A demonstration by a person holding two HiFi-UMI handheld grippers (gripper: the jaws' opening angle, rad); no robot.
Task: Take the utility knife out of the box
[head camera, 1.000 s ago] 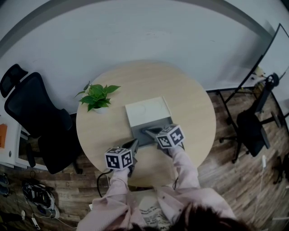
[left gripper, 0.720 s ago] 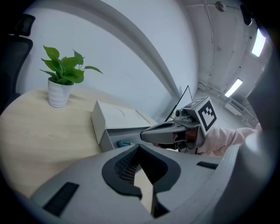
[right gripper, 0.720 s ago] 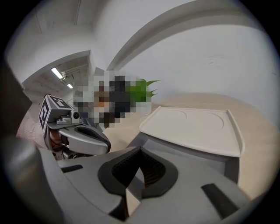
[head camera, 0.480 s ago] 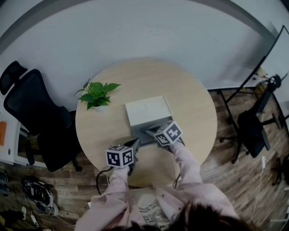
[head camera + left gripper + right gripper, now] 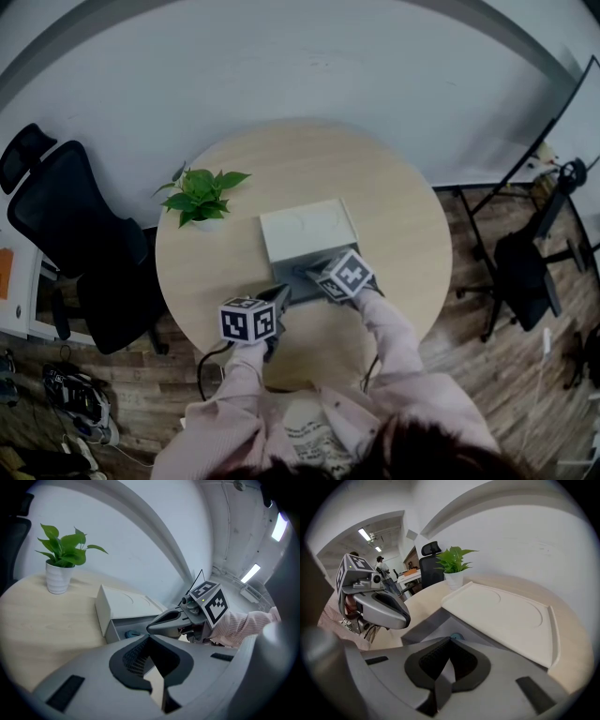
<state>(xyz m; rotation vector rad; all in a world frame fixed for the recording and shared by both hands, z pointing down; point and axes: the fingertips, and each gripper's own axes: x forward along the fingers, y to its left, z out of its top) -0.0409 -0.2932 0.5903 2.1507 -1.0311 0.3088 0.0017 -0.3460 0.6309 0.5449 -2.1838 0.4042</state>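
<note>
Drawer (image 5: 302,277) of the box (image 5: 309,228) toward the tabletop's (image 5: 398,211) near edge is open, utility knife (image 5: 456,637) inside. My right claw (image 5: 450,641) and left claw (image 5: 150,637) are pinched together, empty; grabbing remains.

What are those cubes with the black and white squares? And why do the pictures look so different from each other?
A person in pink sleeves holds a grabbing tool in each hand: the left gripper and the right gripper. The cubes are part of those tools.

The picture from above comes from a camera on the person's head, looking down. The other two come from small cameras that ride on each gripper and look along its two jaws, so everything looks round and bent.

On the table stand a plant and a white box with its grey drawer open. Something blue peeks out of the drawer. It may be the knife, but too little of it shows to be sure.

Both grippers have their jaws together and hold nothing. The right one points into the drawer.
</note>
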